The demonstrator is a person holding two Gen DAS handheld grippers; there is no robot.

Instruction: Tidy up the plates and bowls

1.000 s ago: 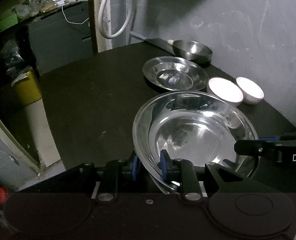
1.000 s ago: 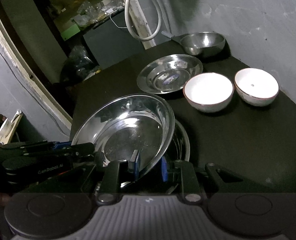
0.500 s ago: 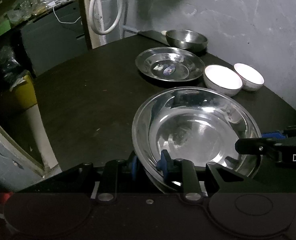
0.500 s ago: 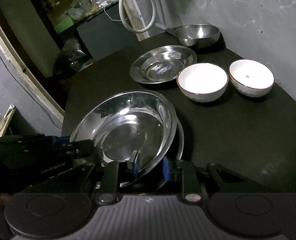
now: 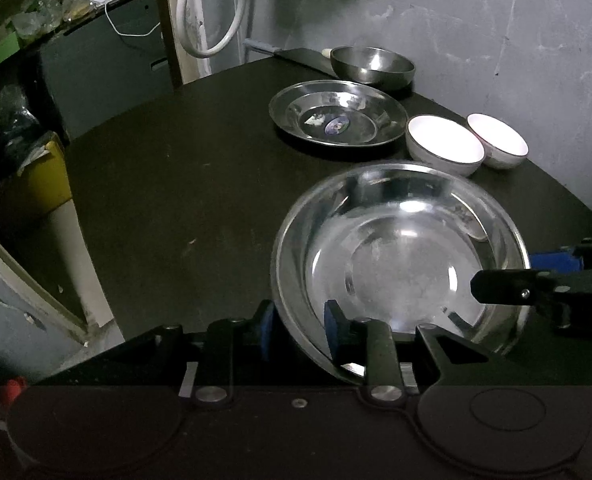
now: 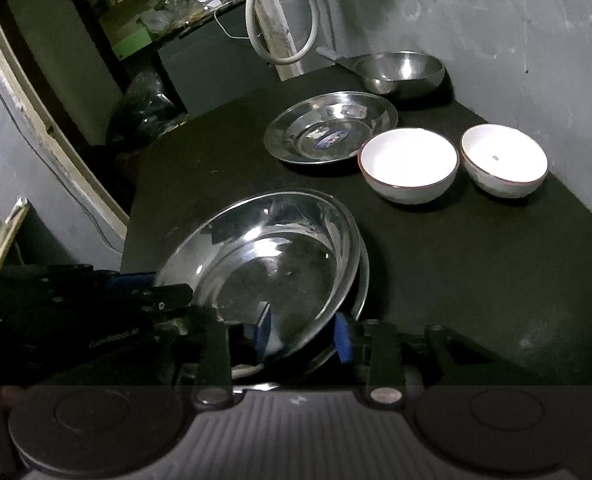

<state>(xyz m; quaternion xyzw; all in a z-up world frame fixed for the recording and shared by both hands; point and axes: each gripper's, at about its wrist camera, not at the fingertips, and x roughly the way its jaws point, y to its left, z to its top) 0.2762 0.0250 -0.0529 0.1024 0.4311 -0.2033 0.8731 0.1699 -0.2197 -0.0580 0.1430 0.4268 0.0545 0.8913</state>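
Both grippers pinch the wide shiny steel basin [image 5: 399, 264]: left gripper [image 5: 297, 326] on its near-left rim, right gripper [image 6: 303, 338] opposite. It seems tilted over a second steel dish [image 6: 361, 276] underneath, on the black table [image 5: 168, 208].

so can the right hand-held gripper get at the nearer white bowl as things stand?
Probably not yet. The right hand-held gripper is shut on the rim of the large steel plate, so its jaws are occupied. The table path to the nearer white bowl looks clear once it lets go.
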